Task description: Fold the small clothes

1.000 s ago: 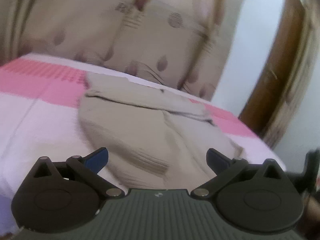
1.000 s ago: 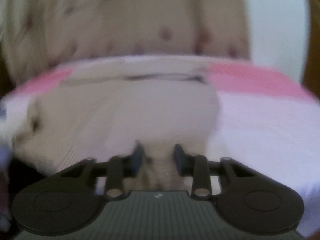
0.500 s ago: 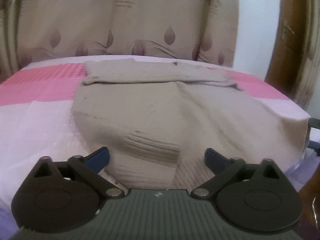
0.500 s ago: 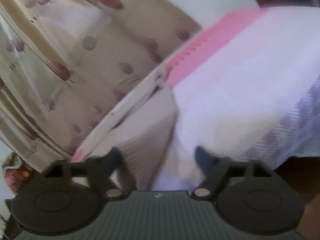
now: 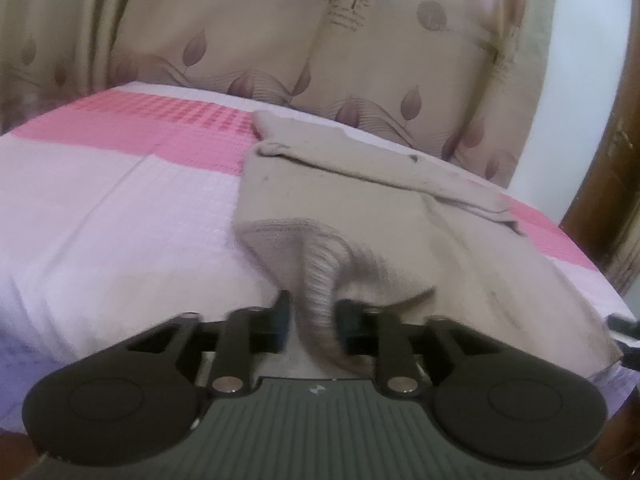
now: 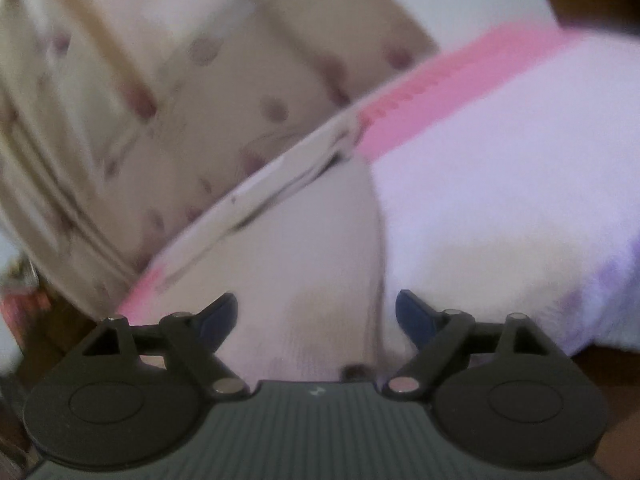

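Left wrist view: the left gripper [image 5: 311,316] has its fingers pressed together on the ribbed hem of the beige knit garment [image 5: 400,216], pinching a lifted fold of it that curls up between the pads. The rest of the garment lies spread on the bed [image 5: 120,208], whose cover is pale lilac with a pink checked band [image 5: 168,128] running under the garment's far edge. A folded-over strip of the garment runs along that far edge. Behind the bed hangs a beige curtain [image 5: 280,40] printed with leaves. To the right of the garment, beyond the bed's corner, stand a white wall [image 5: 560,60] and a brown wooden door frame [image 5: 604,168].

Right wrist view: the picture is blurred and tilted. The right gripper [image 6: 316,312] has its fingers spread wide, with nothing between them; it hangs over the near edge of the garment [image 6: 300,264], which looks pale here. Right of the garment is bare lilac bed cover [image 6: 500,184], the pink band [image 6: 460,80] behind it, and the curtain [image 6: 160,80] fills the upper left.
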The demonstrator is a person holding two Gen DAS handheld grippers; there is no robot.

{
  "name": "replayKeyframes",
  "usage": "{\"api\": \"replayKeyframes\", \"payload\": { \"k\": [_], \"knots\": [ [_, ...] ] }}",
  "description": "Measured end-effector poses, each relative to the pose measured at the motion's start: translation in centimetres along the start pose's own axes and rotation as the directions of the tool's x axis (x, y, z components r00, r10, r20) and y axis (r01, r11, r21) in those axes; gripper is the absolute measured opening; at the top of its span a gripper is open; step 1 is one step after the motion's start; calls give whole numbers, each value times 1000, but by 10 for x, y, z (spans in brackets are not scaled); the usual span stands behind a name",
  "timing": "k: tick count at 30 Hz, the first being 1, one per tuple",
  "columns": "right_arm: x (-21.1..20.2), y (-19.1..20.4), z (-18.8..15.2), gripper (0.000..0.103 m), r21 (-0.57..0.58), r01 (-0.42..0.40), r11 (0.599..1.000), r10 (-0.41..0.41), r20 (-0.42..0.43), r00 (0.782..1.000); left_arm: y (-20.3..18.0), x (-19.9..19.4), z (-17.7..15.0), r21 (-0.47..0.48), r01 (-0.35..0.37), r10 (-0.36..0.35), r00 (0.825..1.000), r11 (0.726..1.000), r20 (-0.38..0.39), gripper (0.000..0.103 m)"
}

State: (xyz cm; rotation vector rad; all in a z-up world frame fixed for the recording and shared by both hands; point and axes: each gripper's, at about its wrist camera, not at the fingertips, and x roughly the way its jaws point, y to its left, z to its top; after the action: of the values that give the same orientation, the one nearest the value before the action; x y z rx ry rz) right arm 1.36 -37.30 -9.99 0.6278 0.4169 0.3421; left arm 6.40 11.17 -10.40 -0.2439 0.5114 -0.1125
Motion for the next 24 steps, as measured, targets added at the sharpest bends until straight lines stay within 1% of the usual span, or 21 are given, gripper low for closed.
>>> {"api": "replayKeyframes", "payload": {
  "k": [1, 2, 3, 4, 5, 7, 10, 14, 15, 17, 18, 20, 21, 24],
  "knots": [
    [7, 5, -1, 40, -15, -11, 1000, 11, -36, 999, 1, -3, 0, 6, 9, -9, 1000, 1000, 9, 56],
    [13, 7, -2, 29, -15, -16, 1000, 15, -67, 998, 1, -6, 0, 9, 7, -7, 1000, 1000, 17, 84],
    [16, 8, -5, 29, -23, -24, 999, 22, -74, 997, 2, -10, 0, 9, -3, 3, 1000, 1000, 25, 98],
    [16, 8, -5, 29, -25, -30, 999, 28, -74, 997, 3, -15, -1, 3, -13, 13, 999, 1000, 42, 101],
    [16, 6, -5, 28, -8, -36, 999, 35, -74, 997, 5, -18, -1, -8, -12, 13, 998, 1000, 55, 103],
    [13, -4, -4, 27, 64, -58, 996, 63, -69, 996, 8, -18, -1, -35, 26, -24, 999, 999, 43, 103],
    [11, -18, -5, 27, 144, -99, 985, 109, -62, 992, 8, -17, 1, -58, 32, -30, 999, 998, 45, 103],
    [14, -17, -3, 27, 141, -111, 984, 122, -76, 990, -2, -17, 1, -26, 50, -49, 998, 998, 44, 103],
    [13, -18, -3, 27, 146, -113, 983, 125, -75, 989, -3, -20, 1, -25, 63, -62, 997, 998, 47, 103],
    [13, -21, -4, 27, 160, -122, 980, 135, -72, 988, -3, -28, 2, -37, 113, -111, 992, 993, 62, 103],
    [14, -21, -4, 27, 161, -124, 979, 136, -71, 988, -2, -32, 2, -48, 125, -122, 990, 991, 67, 103],
    [14, -20, -4, 27, 149, -123, 981, 135, -69, 988, -1, -29, 4, -58, 126, -123, 992, 990, 38, 103],
    [14, -20, -5, 27, 145, -124, 982, 135, -68, 989, 1, -26, 4, -68, 114, -113, 993, 991, 15, 103],
    [14, -21, -5, 27, 156, -129, 979, 141, -65, 988, 9, -18, 4, -123, 58, -60, 998, 991, -11, 103]
  ]
}}
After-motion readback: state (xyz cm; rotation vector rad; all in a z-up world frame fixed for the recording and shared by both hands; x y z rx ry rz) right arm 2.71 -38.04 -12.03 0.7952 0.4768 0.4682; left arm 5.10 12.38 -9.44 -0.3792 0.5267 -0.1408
